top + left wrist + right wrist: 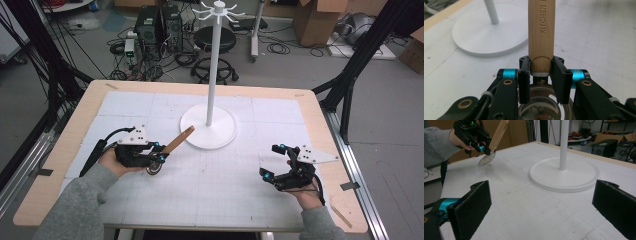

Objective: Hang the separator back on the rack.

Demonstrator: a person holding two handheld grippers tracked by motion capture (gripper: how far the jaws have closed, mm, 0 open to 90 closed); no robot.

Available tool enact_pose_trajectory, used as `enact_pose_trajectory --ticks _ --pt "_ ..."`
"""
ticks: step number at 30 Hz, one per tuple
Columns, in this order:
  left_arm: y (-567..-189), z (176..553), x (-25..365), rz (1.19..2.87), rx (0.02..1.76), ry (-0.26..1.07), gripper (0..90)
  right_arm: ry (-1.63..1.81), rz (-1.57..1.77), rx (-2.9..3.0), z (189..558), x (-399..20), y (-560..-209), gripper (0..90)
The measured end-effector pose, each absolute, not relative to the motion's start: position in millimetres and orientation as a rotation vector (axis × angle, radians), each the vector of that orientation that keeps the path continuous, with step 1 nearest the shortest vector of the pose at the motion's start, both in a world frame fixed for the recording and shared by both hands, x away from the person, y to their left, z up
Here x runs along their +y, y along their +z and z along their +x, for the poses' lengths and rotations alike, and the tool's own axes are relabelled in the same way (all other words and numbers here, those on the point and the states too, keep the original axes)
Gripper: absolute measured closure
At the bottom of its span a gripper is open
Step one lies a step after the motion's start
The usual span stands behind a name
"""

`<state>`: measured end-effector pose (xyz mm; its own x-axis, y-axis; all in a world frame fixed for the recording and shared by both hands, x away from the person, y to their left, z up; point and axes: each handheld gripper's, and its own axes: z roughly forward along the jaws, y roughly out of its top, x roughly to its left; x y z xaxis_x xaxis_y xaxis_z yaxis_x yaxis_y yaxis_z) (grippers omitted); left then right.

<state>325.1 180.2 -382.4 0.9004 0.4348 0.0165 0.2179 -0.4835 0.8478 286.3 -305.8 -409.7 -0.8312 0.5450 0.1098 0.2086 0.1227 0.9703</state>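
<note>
A kitchen utensil with a light wooden handle (179, 140) and a round metal head (154, 169) is held above the white mat at the left. My left gripper (161, 152) is shut on it. In the left gripper view both pads clamp the handle (541, 32) near its lower end, and the handle points toward the stand's base (486, 37). In the right gripper view the utensil (499, 133) hangs tilted, its round head (486, 160) just off the table. My right gripper (272, 161) rests at the right, open, with nothing between its pads (474, 202).
A tall white stand (214, 65) with hook arms at its top rises from a round base (220, 135) at the table's middle back. The white gridded mat (220, 185) covers most of the wooden table. Boxes, cables and a stool lie on the floor beyond.
</note>
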Motion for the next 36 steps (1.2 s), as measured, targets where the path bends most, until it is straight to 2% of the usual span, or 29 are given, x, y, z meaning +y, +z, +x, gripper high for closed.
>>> enact_pose_trajectory --ticks 26,36 --pt "-364.0 314.8 192.5 1.747 0.649 0.42 69.5 1.776 0.737 2.126 286.3 -302.6 -408.5 1.3" --pt "-354.4 314.6 202.4 1.701 0.67 0.424 69.4 1.776 0.739 2.127 286.0 -302.9 -408.3 1.3"
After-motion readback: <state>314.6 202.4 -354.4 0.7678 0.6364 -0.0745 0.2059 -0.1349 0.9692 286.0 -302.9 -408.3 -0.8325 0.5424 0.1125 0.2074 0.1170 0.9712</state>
